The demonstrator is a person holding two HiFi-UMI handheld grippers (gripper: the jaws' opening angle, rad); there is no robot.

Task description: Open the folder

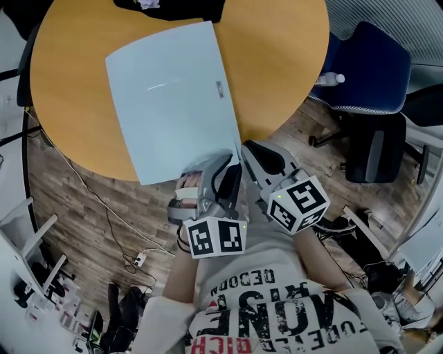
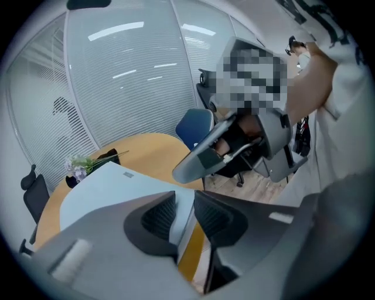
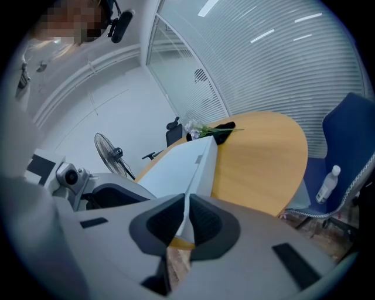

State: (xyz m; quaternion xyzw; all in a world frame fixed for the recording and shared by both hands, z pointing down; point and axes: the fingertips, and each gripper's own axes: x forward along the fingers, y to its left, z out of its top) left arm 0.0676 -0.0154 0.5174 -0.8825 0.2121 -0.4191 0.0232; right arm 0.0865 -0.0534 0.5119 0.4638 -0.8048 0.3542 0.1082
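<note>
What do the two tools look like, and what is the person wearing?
The left tool and the right tool are grey plastic, with rounded jaws and dark ribbed pads. Each carries a white cube with black square markers. The person wears a white T-shirt with black and red lettering.

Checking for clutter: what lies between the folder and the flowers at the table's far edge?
Only a bare strip of wooden table lies between the folder and the flowers, as the head view shows.

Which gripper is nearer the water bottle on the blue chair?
Right. The right gripper, clamped on the folder corner, sits toward the water bottle; the left gripper is beside it, farther off.
</note>
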